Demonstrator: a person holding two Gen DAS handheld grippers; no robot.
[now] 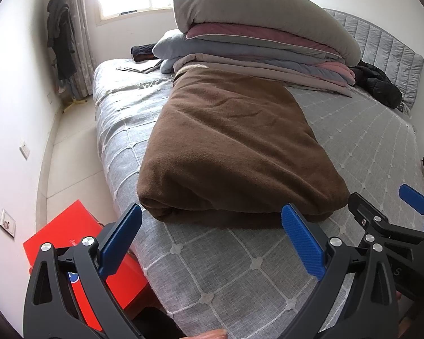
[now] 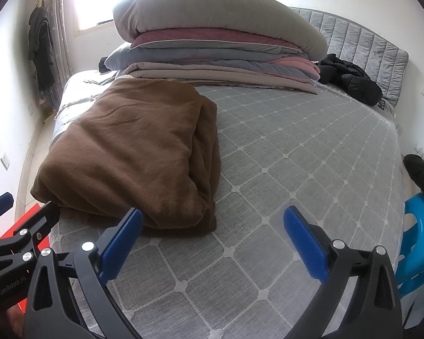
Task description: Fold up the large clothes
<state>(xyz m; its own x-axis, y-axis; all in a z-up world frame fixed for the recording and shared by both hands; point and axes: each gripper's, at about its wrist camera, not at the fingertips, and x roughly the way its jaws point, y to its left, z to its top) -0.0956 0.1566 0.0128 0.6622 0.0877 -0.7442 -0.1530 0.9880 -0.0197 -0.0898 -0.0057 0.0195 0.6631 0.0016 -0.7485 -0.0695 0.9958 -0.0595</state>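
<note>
here the brown blanket (image 1: 234, 152) lies folded on the bed (image 1: 240, 268); left gripper (image 1: 212, 240) and right gripper (image 2: 212, 240) both spread wide, holding nothing.

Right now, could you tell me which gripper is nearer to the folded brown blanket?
Left. The left gripper faces the folded brown blanket's near edge; the right gripper sits off its right corner.

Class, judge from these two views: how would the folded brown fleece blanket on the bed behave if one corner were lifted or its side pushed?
The folded brown fleece blanket would probably flop and unfold, since its layers lie loose with soft creases. It looks bulky, so likely fairly heavy. Pushed, it would probably bunch rather than slide, as fuzzy fabric rests on the textured grey quilted bedcover.
</note>
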